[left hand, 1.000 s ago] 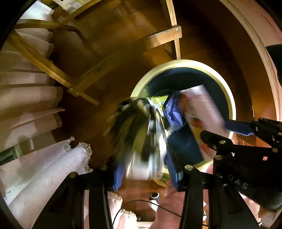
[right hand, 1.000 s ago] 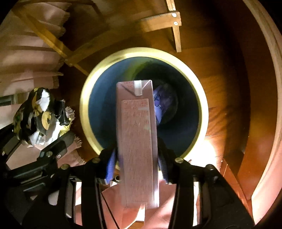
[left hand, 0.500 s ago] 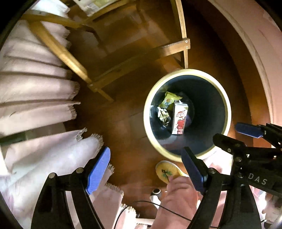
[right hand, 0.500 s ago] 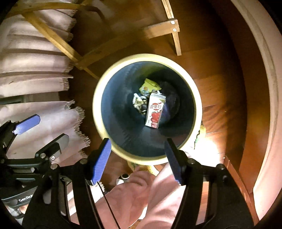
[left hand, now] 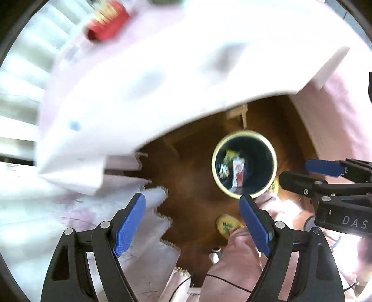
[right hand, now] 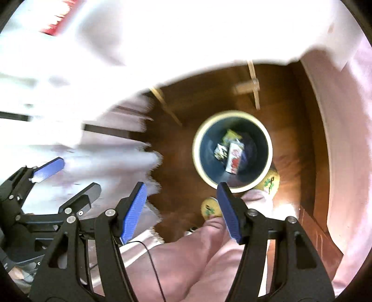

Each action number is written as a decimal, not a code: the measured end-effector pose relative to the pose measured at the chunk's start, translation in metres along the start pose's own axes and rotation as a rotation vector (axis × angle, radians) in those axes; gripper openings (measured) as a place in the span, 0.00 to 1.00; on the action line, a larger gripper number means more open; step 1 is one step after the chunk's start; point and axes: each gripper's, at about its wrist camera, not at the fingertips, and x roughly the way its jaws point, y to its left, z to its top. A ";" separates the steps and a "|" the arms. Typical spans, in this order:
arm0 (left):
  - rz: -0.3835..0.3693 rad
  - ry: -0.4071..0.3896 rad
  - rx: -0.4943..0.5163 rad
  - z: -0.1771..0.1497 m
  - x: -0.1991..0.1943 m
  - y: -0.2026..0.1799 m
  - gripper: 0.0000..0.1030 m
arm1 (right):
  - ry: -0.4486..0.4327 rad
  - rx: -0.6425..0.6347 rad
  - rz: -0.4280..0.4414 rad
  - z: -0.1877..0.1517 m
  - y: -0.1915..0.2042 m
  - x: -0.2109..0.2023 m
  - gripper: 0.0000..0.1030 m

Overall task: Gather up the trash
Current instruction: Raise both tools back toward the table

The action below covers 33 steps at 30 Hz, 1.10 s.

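A carton (right hand: 234, 158) and wrappers (right hand: 220, 149) are seen in the bin (right hand: 232, 185). Both tongs, left (left hand: 193, 223) and right (right hand: 183, 209), are held open and empty. A red thing (left hand: 107, 21) is left on the worktop (left hand: 186, 69).

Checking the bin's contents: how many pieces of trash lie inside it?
3 visible in the bin: carton, yellow wrapper behind it, dark patterned wrapper beside it. More may be hidden.
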 end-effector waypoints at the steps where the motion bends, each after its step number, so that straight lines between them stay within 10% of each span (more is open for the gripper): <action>1: 0.004 -0.014 -0.005 0.001 -0.013 0.005 0.82 | -0.017 -0.005 0.015 0.000 0.009 -0.016 0.58; 17: 0.031 -0.320 -0.173 0.074 -0.185 0.099 0.82 | -0.341 -0.256 -0.010 0.077 0.139 -0.190 0.58; 25: 0.089 -0.333 -0.263 0.151 -0.164 0.129 0.82 | -0.398 -0.350 -0.068 0.165 0.147 -0.215 0.58; 33: 0.087 -0.199 -0.368 0.225 -0.097 0.166 0.81 | -0.246 -0.511 -0.056 0.264 0.148 -0.159 0.58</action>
